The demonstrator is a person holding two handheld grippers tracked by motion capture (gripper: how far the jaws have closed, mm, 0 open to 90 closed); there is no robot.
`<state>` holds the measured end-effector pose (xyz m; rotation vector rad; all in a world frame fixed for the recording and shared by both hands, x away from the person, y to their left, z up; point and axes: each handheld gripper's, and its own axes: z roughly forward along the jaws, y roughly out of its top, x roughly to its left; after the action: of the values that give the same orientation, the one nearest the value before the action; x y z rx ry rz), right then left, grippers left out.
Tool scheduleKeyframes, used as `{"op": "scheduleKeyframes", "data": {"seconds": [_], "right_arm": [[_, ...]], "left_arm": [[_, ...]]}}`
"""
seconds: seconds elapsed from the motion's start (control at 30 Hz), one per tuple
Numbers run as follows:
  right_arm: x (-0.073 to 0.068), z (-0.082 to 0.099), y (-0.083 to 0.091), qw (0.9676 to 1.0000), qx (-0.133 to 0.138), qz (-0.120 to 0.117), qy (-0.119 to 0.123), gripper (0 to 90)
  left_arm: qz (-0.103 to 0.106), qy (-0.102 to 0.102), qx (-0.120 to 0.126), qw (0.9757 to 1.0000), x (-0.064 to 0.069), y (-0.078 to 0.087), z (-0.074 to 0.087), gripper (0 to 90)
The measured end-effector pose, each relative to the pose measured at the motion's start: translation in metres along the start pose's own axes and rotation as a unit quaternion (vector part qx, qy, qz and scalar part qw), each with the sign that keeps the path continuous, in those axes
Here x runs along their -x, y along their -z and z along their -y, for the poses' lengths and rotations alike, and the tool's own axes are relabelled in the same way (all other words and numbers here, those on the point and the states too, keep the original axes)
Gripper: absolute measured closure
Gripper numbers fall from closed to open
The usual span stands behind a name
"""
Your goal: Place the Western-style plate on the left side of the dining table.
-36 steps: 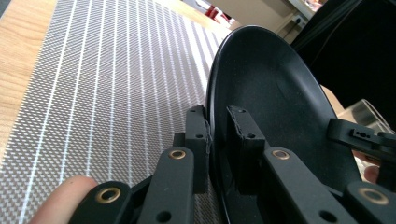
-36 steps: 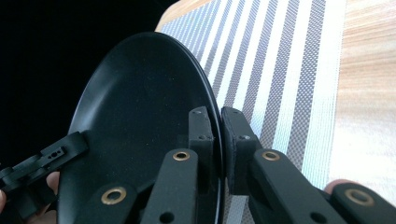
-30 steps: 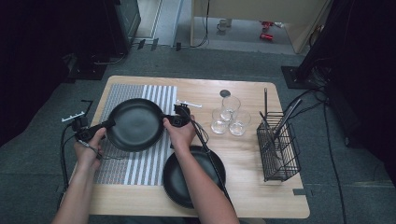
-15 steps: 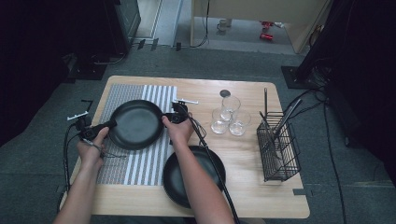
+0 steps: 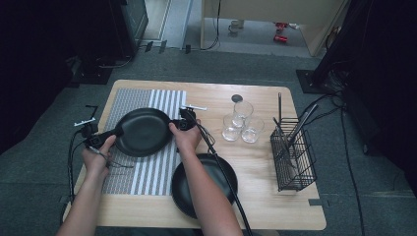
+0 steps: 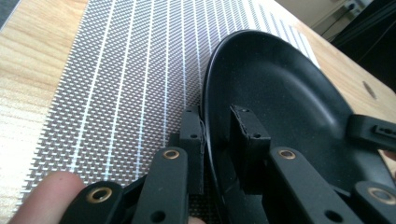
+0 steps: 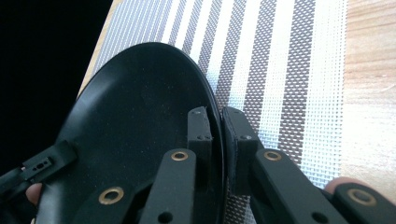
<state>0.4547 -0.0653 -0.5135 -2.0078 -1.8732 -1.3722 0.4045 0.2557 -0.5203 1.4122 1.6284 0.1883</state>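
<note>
A black plate [image 5: 142,132] lies low over the striped placemat [image 5: 142,172], held by its rim from both sides. My right gripper [image 5: 176,123] is shut on the right rim; in the right gripper view its pads [image 7: 215,121] pinch the plate [image 7: 130,121]. My left gripper [image 5: 117,132] straddles the left rim. Its jaws have just been opening. In the left gripper view [image 6: 217,126] the outer pad lies against the rim and the inner one stands off the plate [image 6: 289,93].
A second black plate [image 5: 178,189] sits near the front edge, partly under the right forearm. Three glasses [image 5: 243,123] and a small dark lid [image 5: 237,98] stand right of centre. A black wire basket [image 5: 292,157] with utensils is at the right.
The plate and the right gripper have sunk slightly toward the placemat. The left hand has stayed where it was.
</note>
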Motion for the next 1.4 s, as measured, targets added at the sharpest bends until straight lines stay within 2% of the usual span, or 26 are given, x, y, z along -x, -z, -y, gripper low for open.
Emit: {"op": "scheduleKeyframes", "data": {"seconds": [0.2, 0.3, 0.33, 0.37, 0.43, 0.47, 0.53, 0.63, 0.7, 0.77, 0.87, 0.93, 1.07, 1.1, 1.2, 1.33, 1.4], "right_arm": [[-0.001, 0.0, -0.002, 0.9999, 0.009, 0.001, 0.006, 82.7], [-0.002, 0.0, -0.002, 0.9993, 0.012, 0.006, 0.034, 81.9], [-0.003, 0.001, -0.002, 0.9989, 0.012, 0.01, 0.045, 81.3], [-0.006, 0.002, -0.002, 0.9975, 0.018, 0.021, 0.066, 79.3], [-0.014, 0.002, 0.001, 0.9894, 0.033, 0.053, 0.131, 76.5], [-0.016, 0.001, 0.002, 0.9868, 0.036, 0.059, 0.146, 75.5], [-0.02, -0.001, 0.008, 0.9828, 0.049, 0.062, 0.167, 74.5], [-0.028, -0.001, 0.017, 0.9775, 0.074, 0.05, 0.191, 71.1], [-0.033, -0.001, 0.023, 0.9733, 0.077, 0.046, 0.211, 67.6], [-0.037, -0.001, 0.029, 0.9696, 0.082, 0.042, 0.226, 63.3], [-0.041, -0.001, 0.042, 0.9676, 0.102, 0.044, 0.227, 52.5], [-0.04, 0.0, 0.05, 0.9669, 0.123, 0.029, 0.222, 52.1], [-0.037, 0.001, 0.061, 0.9669, 0.12, 0.02, 0.224, 48.4], [-0.036, 0.002, 0.064, 0.9681, 0.118, 0.017, 0.221, 46.0], [-0.036, 0.004, 0.071, 0.9693, 0.119, 0.021, 0.214, 31.9], [-0.041, 0.01, 0.082, 0.9641, 0.109, 0.043, 0.238, 13.7], [-0.044, 0.013, 0.086, 0.9615, 0.101, 0.052, 0.25, 10.9]], "left_arm": [[-0.002, -0.001, 0.0, 1.0, 0.0, 0.0, 0.0, 76.1], [-0.003, -0.008, 0.0, 1.0, 0.001, 0.0, 0.001, 74.8], [0.003, -0.009, 0.0, 1.0, 0.001, 0.0, 0.001, 73.0], [0.01, -0.01, 0.002, 0.9999, 0.0, 0.0, 0.001, 68.9], [0.014, -0.016, 0.006, 0.9998, 0.0, 0.001, 0.001, 64.6], [0.015, -0.02, 0.007, 0.9996, 0.001, 0.001, 0.001, 63.6], [0.017, -0.025, 0.01, 0.9995, 0.001, 0.002, 0.001, 59.7], [0.012, -0.026, 0.016, 0.9994, 0.001, 0.005, 0.002, 53.7], [0.011, -0.024, 0.016, 0.9995, 0.001, 0.009, 0.0, 48.9], [0.003, -0.032, 0.014, 0.9994, 0.001, 0.012, 0.0, 41.4], [-0.002, -0.035, 0.014, 0.9993, 0.002, 0.016, 0.0, 31.6], [-0.002, -0.035, 0.015, 0.9993, 0.002, 0.019, 0.0, 25.9], [0.002, -0.036, 0.018, 0.9992, 0.004, 0.025, -0.001, 18.3], [0.004, -0.039, 0.021, 0.999, 0.006, 0.03, -0.001, 17.3], [0.007, -0.042, 0.025, 0.9988, 0.01, 0.037, -0.001, 13.1], [0.012, -0.045, 0.023, 0.9987, 0.014, 0.047, 0.0, 10.8], [0.016, -0.047, 0.023, 0.9985, 0.017, 0.051, 0.001, 10.8]]}}
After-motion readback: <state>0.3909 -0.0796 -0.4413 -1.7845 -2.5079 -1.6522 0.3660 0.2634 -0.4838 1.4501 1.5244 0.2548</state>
